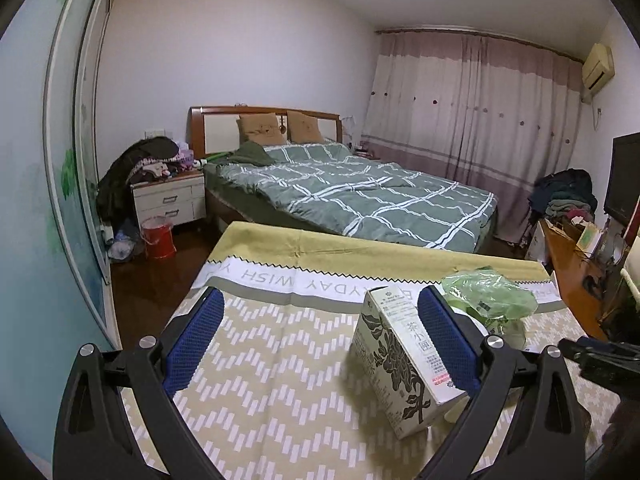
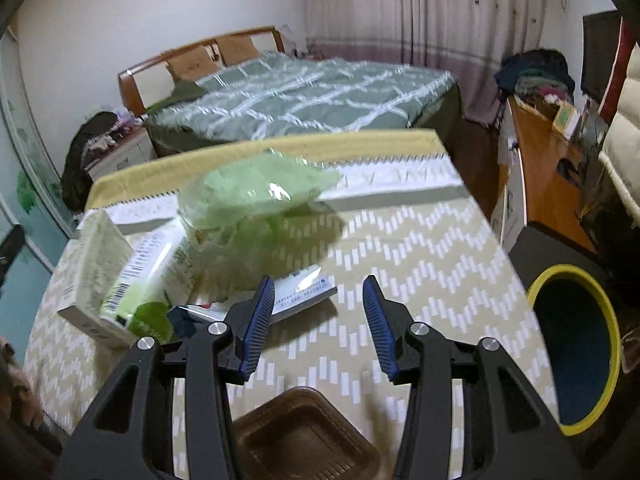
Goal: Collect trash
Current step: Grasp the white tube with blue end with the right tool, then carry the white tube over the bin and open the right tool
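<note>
Left gripper point(image 1: 320, 332) pointed shallowly downward over the table point(image 1: 280, 360), jaws spread wide with nothing between the pads; the tea box point(image 1: 400, 364) stood just inside the right-hand finger point(image 1: 448, 344), which overlapped the box's far edge, and contact could not be judged. Right gripper point(image 2: 318, 320) tilted more steeply toward the tabletop, jaws partly apart and holding nothing, only bare cloth between the tips. Trash lay in a cluster on the table: the green plastic bag point(image 2: 256, 196) crumpled on top of a pale carton point(image 2: 160, 264), a second box point(image 2: 92, 272) leaning at the left, a flat white packet point(image 2: 304, 292) just ahead of the left-hand finger, and a brown tray point(image 2: 304, 440) below the gripper, partly hidden by its frame and cut off by the lower edge. The yellow-rimmed bin point(image 2: 576, 352) stood beside the table at the right, its near rim cut by the lens edge. The right wrist view was motion-blurred, so print on the cartons was unreadable; a dark shiny item point(image 2: 188, 320) behind the left-hand finger was possibly a wrapper. In the left wrist view a dark shape point(image 1: 600, 356) at the right edge could not be identified.
</note>
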`<state>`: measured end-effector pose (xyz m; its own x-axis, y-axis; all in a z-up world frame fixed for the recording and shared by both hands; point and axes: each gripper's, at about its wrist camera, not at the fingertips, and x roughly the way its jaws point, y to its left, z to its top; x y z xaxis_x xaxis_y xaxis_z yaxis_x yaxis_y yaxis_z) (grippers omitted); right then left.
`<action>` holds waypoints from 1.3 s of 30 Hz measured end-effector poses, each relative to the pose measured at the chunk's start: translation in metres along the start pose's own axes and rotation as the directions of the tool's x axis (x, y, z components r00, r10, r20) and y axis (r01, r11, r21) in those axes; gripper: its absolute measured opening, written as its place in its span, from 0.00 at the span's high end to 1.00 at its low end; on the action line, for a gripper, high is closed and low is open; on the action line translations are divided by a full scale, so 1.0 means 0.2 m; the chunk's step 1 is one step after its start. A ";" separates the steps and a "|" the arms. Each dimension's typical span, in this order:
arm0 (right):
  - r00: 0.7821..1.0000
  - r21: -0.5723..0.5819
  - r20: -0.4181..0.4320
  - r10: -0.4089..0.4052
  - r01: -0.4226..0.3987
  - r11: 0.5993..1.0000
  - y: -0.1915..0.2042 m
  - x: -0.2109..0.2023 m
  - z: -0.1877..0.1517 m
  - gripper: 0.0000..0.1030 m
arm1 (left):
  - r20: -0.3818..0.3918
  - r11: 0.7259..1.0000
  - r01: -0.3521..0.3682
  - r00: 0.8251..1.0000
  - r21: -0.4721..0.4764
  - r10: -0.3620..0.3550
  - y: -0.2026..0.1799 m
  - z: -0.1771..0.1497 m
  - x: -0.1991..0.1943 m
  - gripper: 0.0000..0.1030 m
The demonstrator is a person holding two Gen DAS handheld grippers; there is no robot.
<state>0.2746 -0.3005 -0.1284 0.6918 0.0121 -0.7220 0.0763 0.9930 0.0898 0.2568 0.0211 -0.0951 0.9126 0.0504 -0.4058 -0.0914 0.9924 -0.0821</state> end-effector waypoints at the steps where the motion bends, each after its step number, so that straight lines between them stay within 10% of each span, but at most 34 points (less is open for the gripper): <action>1: 1.000 0.007 -0.015 -0.001 0.002 1.000 0.00 0.02 0.00 0.57 | 0.005 1.000 -0.003 1.000 0.005 0.003 -0.01 0.00 -0.01 0.06; 15: 0.987 0.020 -0.154 0.045 -0.042 0.999 0.09 0.19 0.00 0.57 | 0.012 1.000 0.000 1.000 0.029 0.000 -0.07 0.00 -0.06 0.05; 20: 0.984 0.047 -0.147 0.101 -0.095 0.994 0.08 0.19 -0.01 0.86 | 0.022 1.000 -0.003 1.000 0.028 0.003 -0.09 0.00 -0.08 0.05; 39: 0.981 0.162 0.058 0.186 -0.193 0.968 -0.09 -0.16 -0.01 0.95 | 0.052 0.999 -0.010 0.999 0.033 0.008 -0.10 0.00 -0.11 0.05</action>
<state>0.2487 -0.3177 -0.1083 0.7347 0.1893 -0.6515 0.0569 0.9397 0.3372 0.2387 -0.0006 -0.0853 0.9312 0.0640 -0.3589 -0.0868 0.9951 -0.0477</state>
